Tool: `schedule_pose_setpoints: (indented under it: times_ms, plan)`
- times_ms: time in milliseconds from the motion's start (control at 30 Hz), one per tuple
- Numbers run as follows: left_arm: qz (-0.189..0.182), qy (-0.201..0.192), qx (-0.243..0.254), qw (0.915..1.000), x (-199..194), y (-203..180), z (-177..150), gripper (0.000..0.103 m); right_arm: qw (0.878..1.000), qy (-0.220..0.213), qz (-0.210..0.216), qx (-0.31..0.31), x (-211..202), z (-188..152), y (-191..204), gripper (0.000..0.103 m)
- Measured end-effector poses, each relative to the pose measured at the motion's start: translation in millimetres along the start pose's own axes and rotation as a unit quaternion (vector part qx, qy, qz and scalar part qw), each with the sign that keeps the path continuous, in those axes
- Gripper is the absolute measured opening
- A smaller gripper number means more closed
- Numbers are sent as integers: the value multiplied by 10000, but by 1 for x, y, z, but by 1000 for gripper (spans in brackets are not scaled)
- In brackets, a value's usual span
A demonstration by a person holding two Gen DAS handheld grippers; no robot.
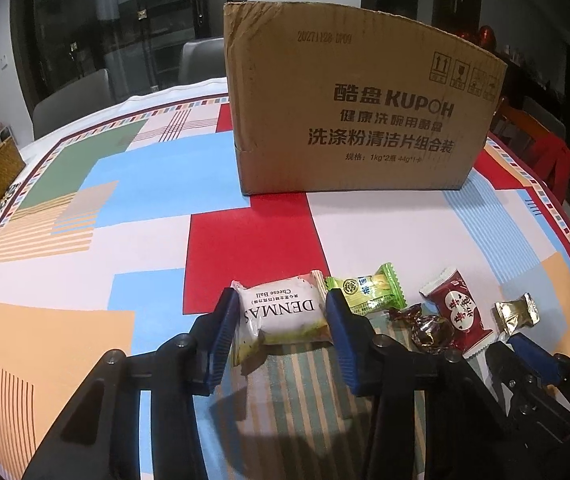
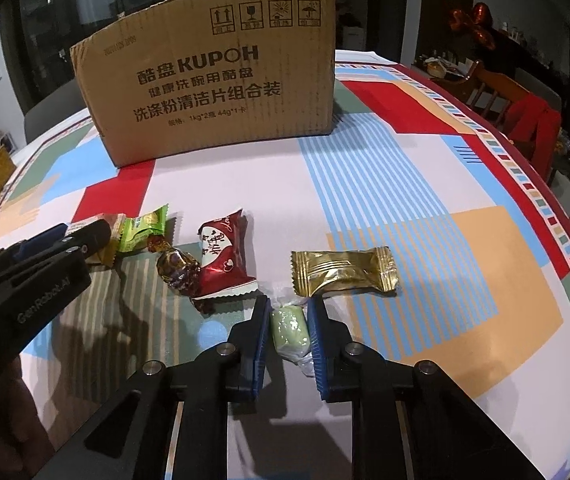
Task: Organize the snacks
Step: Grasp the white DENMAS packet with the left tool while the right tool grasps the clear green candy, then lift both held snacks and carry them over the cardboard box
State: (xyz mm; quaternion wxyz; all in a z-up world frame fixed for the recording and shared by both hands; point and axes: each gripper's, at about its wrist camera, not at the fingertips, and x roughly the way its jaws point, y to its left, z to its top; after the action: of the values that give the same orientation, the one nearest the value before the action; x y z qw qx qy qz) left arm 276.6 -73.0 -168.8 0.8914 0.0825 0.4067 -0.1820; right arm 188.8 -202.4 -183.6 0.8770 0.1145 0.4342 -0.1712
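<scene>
Both grippers were clamped on snacks near the front of the table. Left gripper [image 1: 281,320] held a white DENMAS cheese ball packet [image 1: 283,314] crosswise between its blue pads, the packet's lower edge resting on the patterned tablecloth [image 1: 85,208]. Right gripper [image 2: 287,330] was narrowed around a pale green candy in a clear wrapper [image 2: 289,330], its pads touching both sides.

Four other snacks lay loose in a row between them. A green sachet [image 1: 369,294] sat just beside the left gripper's right pad. A brown foil twist candy [image 2: 175,268] touched a dark red packet with a white heart label [image 2: 223,258]. A gold foil packet [image 2: 345,270] lay just beyond the right gripper's tips, near the green candy's twisted end.

Farther back a cardboard KUPOH box [image 2: 213,88] stood upright on the tablecloth, well apart from the snacks.
</scene>
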Motion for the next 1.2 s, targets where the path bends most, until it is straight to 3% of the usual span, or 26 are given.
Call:
schedule_pose_setpoints:
  times_ms: [800, 1200]
  plan:
    - [160, -274, -74, 9995, -38, 4, 2, 38, 9988, -341, 355, -18, -27, 13, -1, 20]
    - [384, -723, -75, 9966, -76, 4, 16, 38, 9970, -606, 453, -134, -46, 31, -2, 20]
